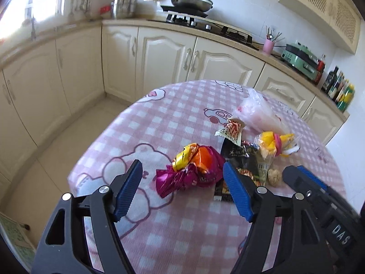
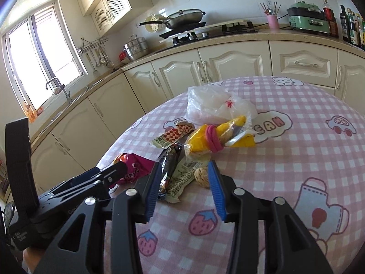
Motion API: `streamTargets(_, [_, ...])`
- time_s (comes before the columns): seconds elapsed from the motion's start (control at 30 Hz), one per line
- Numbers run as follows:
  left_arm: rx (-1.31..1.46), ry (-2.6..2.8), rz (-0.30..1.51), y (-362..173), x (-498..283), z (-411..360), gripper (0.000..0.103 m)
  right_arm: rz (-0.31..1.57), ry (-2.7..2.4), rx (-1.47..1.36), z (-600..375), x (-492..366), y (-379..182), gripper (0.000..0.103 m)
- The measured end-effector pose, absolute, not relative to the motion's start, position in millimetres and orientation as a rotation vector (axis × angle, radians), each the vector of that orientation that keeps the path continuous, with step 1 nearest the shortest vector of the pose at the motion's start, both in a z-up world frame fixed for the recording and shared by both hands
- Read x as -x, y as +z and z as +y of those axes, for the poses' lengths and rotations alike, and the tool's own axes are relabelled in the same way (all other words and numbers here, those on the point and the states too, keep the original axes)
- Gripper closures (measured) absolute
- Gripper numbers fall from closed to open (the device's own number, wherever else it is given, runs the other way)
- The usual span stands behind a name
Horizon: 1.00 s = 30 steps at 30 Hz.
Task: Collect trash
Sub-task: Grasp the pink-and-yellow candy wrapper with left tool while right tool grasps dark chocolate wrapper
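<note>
Pink checked tablecloth (image 2: 296,150); cream kitchen cabinets (image 2: 230,66)

Frying pan (image 2: 184,17) on stove (image 2: 209,32); pink utensil cup (image 2: 272,21); green appliance (image 2: 308,21)

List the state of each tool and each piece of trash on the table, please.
left tool: open, holds nothing
right tool: open, holds nothing
magenta wrapper: crumpled, lying on the table
black wrapper: lying flat
yellow bag: tied with a pink band
clear plastic bag: crumpled, lying on the table
</note>
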<state>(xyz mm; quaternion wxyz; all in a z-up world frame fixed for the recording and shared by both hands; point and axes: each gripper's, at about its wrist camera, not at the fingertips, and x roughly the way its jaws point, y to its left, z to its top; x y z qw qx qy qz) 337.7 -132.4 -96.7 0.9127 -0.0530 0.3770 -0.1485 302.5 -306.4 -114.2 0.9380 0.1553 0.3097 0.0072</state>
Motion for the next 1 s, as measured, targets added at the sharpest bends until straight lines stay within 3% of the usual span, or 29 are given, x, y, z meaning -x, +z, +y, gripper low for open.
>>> streamTargets(0.17, [0.064,-0.301,0.839,-104,-354,-142,0.034,0.654,0.02,-0.285,-296,-316,-114,0.061])
streamTargets(0.23, [0.072,-0.327,0.848,-106,-355,-143,0.053,0.663,0.027,-0.281,-294,-320,-115,0.061])
streamTargets(0.3, [0.081,-0.346,0.846,-106,-354,-142,0.06,0.68,0.032,-0.279,-292,-324,-118,0.061])
streamTargets(0.77, [0.133,-0.297,0.683,-76,-317,-90,0.062,0.785,0.035,-0.157,-258,-356,-128,0.061])
streamTargets(0.8, [0.138,-0.294,0.679,-75,-316,-86,0.062,0.801,0.04,-0.153,-256,-360,-130,0.063])
streamTargets(0.9, [0.15,-0.28,0.661,-72,-310,-77,0.062,0.815,0.046,-0.13,-251,-362,-132,0.088])
streamTargets(1.0, [0.155,-0.27,0.645,-68,-303,-68,0.062,0.776,0.035,-0.104,-247,-354,-126,0.096])
